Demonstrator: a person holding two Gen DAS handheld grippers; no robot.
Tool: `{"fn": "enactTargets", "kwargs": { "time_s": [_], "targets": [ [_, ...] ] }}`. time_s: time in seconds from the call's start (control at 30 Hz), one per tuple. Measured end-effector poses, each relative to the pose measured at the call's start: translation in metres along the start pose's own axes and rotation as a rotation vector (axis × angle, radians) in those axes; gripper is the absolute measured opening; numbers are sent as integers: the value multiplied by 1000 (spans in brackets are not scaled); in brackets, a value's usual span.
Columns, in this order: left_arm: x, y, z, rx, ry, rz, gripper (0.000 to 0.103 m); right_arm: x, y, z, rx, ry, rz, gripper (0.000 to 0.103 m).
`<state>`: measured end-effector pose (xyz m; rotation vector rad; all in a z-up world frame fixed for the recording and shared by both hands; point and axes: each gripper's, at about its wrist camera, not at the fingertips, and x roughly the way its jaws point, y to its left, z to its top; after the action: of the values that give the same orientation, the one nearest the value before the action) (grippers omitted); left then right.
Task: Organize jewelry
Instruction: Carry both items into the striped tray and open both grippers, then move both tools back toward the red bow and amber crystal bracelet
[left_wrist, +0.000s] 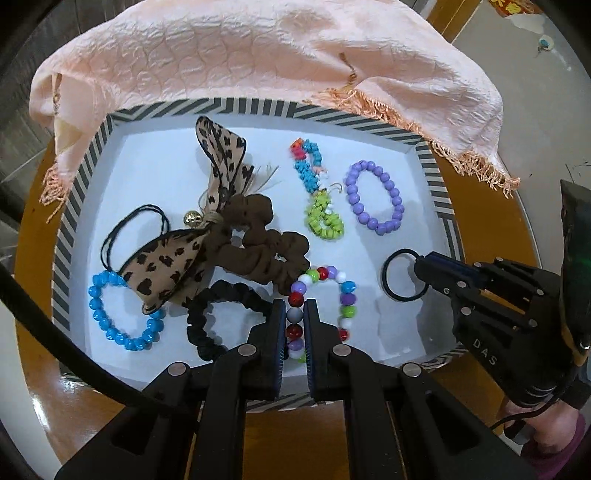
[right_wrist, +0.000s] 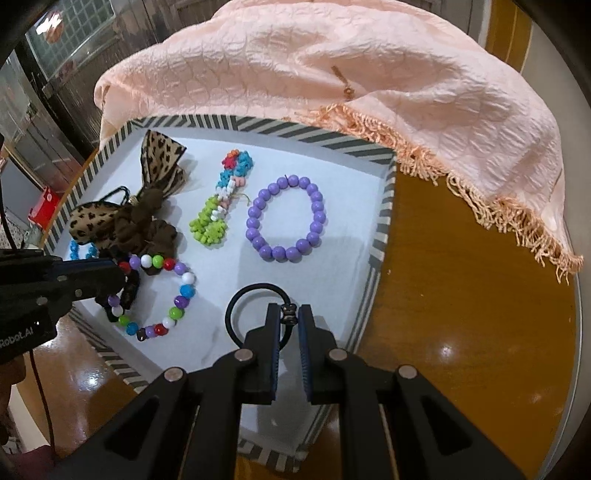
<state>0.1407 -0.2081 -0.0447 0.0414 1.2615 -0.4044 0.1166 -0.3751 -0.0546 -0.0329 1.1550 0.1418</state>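
Both grippers down in the striped-rim white tray (left_wrist: 439, 192), which sits on a round brown wooden table (right_wrist: 461, 295). Left gripper (left_wrist: 295, 314): tongs pressed in on the multicolour round-bead bracelet (left_wrist: 345, 291), pinching a grey and a red bead on the loop's left side, near the tray's front edge. Right gripper (right_wrist: 290, 314): tongs pinching the small metal joint of the thin black hair-tie ring (right_wrist: 255, 291), near the tray's front-right corner; the ring looks flat on the liner, can't tell if it's lifted at all.

What's tidy so far, imo: purple round-bead bracelet (right_wrist: 286, 221) lies alone as an open loop toward the right edge, and the flower-bead strand in blue, white and green (left_wrist: 314, 188) lies stretched out just left of it, apart from it.

What's left: left half of the tray is a heap. Brown fabric scrunchie (left_wrist: 258, 236) tangled w/ the leopard-print bow (left_wrist: 166, 266) and a gold bell; thin black elastic loops (left_wrist: 136, 229) tuck under the bow; blue bead bracelet (left_wrist: 118, 314) half under it near the front-left corner; black scrunchie (left_wrist: 221, 314) touching the left tongs. Multicolour loop touches the brown scrunchie at its top.

Peach fringed scarf (left_wrist: 258, 48) drapes over the tray's back edge.

Judging it roughly a third done, both pinched pieces not yet placed.
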Motion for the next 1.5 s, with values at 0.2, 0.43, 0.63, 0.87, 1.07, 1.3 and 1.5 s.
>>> {"fn": "enactTargets", "kwargs": {
  "time_s": [0.2, 0.43, 0.63, 0.87, 1.07, 1.3, 1.5],
  "targets": [
    [9, -2, -2, 5, 16, -3, 9, 7, 3, 4, -21, 10, -19, 10],
    [9, -2, 0, 22, 1, 26, 9, 13, 5, 4, -18, 21, -29, 10],
    [7, -3, 1, 34, -12, 52, 9, 14, 6, 6, -17, 17, -43, 10],
    [3, 2, 0, 14, -20, 71, 12, 10, 0, 5, 24, 6, -27, 21],
    [-5, 2, -3, 12, -31, 73, 22, -7, -5, 2, 66, -26, 2, 34],
    [-19, 8, -13, -2, -39, 82, 23, -30, -1, -3, 78, -64, 20, 42],
    [-35, 8, -25, 13, -61, 95, 23, -50, 9, -12, 62, -94, 27, 51]
  ]
}}
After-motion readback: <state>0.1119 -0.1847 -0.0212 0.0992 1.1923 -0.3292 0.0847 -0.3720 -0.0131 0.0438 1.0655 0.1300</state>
